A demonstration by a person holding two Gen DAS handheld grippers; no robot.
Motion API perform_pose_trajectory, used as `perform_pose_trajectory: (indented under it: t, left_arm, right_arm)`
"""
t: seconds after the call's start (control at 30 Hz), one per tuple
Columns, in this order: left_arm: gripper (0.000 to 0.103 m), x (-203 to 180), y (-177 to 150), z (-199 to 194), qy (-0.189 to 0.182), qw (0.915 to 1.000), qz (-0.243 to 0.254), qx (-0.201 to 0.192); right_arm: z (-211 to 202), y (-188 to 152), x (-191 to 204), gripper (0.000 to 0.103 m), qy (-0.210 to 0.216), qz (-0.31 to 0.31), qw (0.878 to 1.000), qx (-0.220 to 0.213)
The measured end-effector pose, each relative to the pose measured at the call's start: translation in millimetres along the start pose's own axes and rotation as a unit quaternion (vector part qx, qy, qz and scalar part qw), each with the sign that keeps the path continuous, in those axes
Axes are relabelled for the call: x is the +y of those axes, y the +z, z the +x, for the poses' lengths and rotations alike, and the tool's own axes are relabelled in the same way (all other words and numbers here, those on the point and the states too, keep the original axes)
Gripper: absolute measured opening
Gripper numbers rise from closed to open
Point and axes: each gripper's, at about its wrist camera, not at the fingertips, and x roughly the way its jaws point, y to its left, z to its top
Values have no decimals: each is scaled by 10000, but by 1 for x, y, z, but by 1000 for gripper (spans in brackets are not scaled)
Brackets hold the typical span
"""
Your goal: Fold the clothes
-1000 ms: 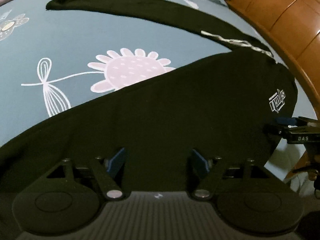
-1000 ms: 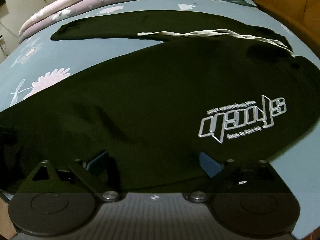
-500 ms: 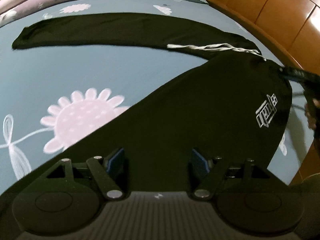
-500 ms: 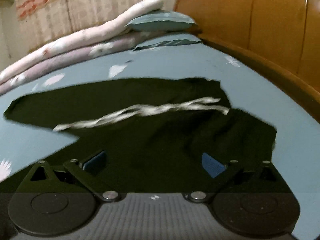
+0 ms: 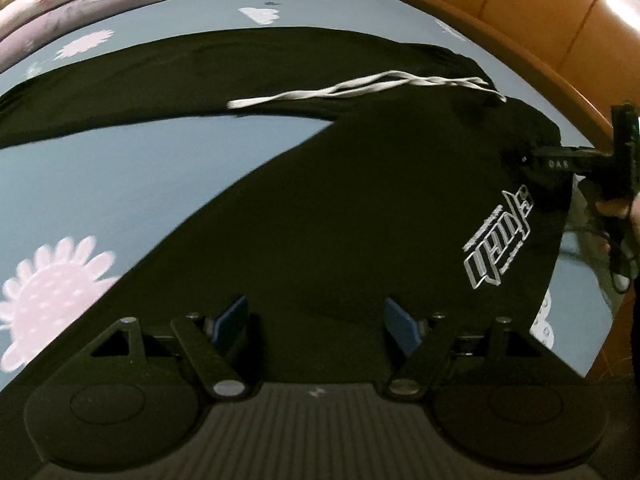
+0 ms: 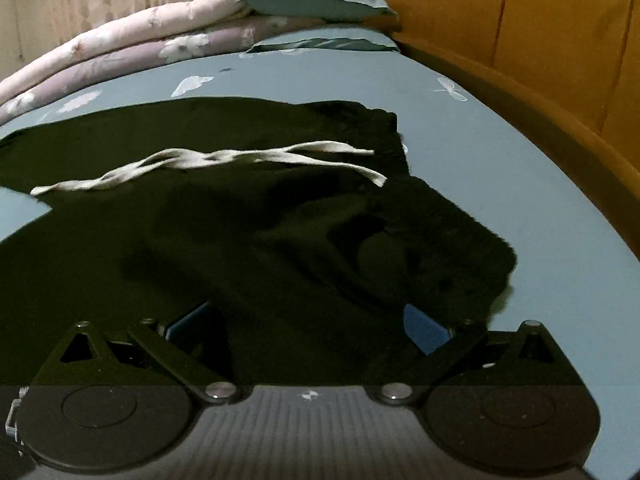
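- While black trousers [image 5: 320, 200] lie spread over the blue flowered bed sheet [image 5: 100, 176], they fill the middle of both views, one leg stretching across the upper left of the left wrist frame.
- Their pale drawstring [image 5: 360, 88] lies twisted across the dark cloth in the upper middle; the right wrist view shows it [image 6: 208, 160] left of centre.
- A white printed logo [image 5: 500, 240] sits at the right of the left wrist frame, near the waistband edge.
- At the bottom of the left wrist frame, the left gripper [image 5: 316, 320] has its jaws spread wide over the cloth, its blue pads apart and grasping nothing.
- At the bottom of its own frame, the right gripper [image 6: 308, 320] also has its jaws parted, black cloth lying between the blue pads, not pinched.
- At the right edge of the left wrist frame, the right gripper sits just at the waistband corner, a hand [image 5: 616, 216] behind it.
- Folded quilts [image 6: 140, 36] and a pillow [image 6: 316, 0] lie at the top, a wooden headboard [image 6: 540, 32] at the upper right.
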Motion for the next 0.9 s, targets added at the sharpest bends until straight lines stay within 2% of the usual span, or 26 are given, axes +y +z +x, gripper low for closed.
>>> perform_pose_trajectory:
  t: [0.13, 0.2, 0.33, 0.47, 0.57, 0.7, 0.8, 0.9]
  left_arm:
    - [76, -20, 7, 18, -134, 9999, 71, 60]
    - [76, -27, 6, 26, -183, 9997, 73, 161]
    - [79, -36, 5, 32, -50, 9998, 72, 198]
    - [81, -43, 8, 37, 56, 9998, 59, 181]
    - [81, -48, 10, 40, 146, 9997, 76, 160]
    - [82, -49, 13, 42, 188, 9997, 41, 127]
    - [83, -51, 12, 43, 185, 9997, 123, 108]
    - [83, -50, 9, 42, 130, 9996, 255, 70]
  right_arm:
    - [-4, -4, -8, 103, 305, -193, 9993, -8]
    - [-9, -1, -10, 103, 393, -99, 9991, -106]
    - [-15, 10, -16, 103, 671, 251, 9965, -439]
    - [-6, 29, -13, 103, 1228, 674, 9890, -473]
    - [4, 38, -2, 103, 1575, 724, 9841, -377]
    - [14, 40, 14, 103, 1661, 496, 9848, -98]
    - [20, 32, 15, 103, 1398, 423, 9890, 212]
    - [10, 23, 11, 103, 1213, 250, 9920, 238]
